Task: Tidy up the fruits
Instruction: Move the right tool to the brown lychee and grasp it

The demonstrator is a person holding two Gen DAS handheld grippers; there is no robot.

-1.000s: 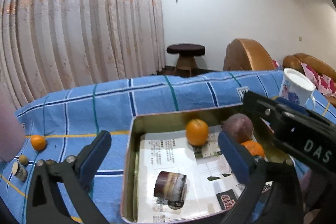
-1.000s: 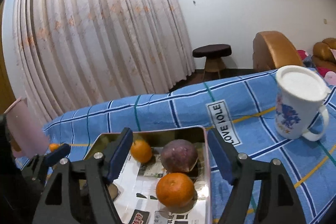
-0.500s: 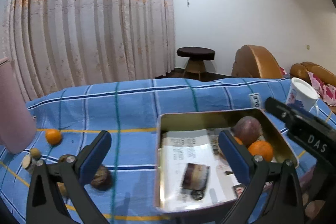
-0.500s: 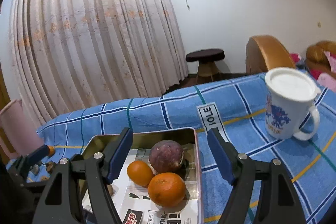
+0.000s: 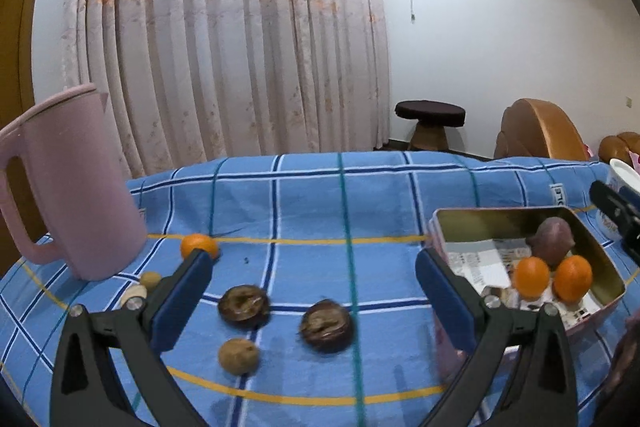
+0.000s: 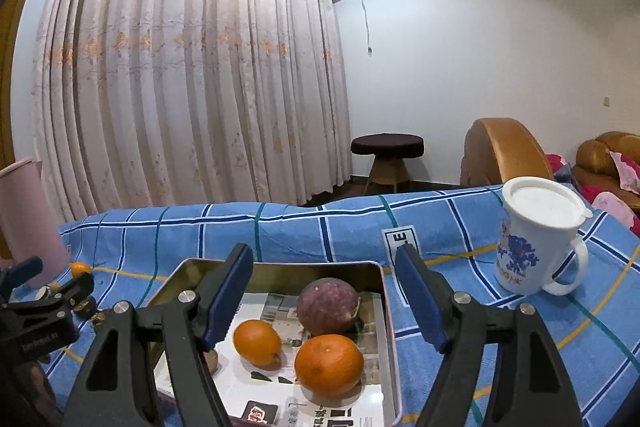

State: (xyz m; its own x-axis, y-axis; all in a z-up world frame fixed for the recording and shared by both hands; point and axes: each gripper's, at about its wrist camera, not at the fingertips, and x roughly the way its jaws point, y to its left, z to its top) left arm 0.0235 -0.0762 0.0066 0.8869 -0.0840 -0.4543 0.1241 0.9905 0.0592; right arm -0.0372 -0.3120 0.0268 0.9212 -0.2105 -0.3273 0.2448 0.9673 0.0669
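A metal tin [image 5: 500, 217] [image 6: 276, 269] lined with printed paper holds two oranges [image 6: 329, 365] [image 6: 257, 342] and a purple passion fruit [image 6: 328, 305]. My left gripper [image 5: 314, 297] is open and empty above the blue checked cloth. Between and below its fingers lie two dark wrinkled passion fruits [image 5: 244, 305] [image 5: 327, 325] and a small brown fruit [image 5: 239, 355]. A small orange [image 5: 199, 245] sits by the left fingertip. My right gripper [image 6: 324, 303] is open and empty over the tin, its fingers astride the purple fruit.
A pink jug [image 5: 70, 187] stands at the left with small pale bits [image 5: 150, 279] beside it. A white lidded mug [image 6: 536, 237] stands right of the tin. The table's far edge runs along the back, with a stool [image 6: 387, 155] and sofa [image 6: 506, 151] beyond.
My left gripper has swung left, away from the tin, and now faces the loose fruits on the cloth. The right gripper has stayed over the tin, drawing back slightly.
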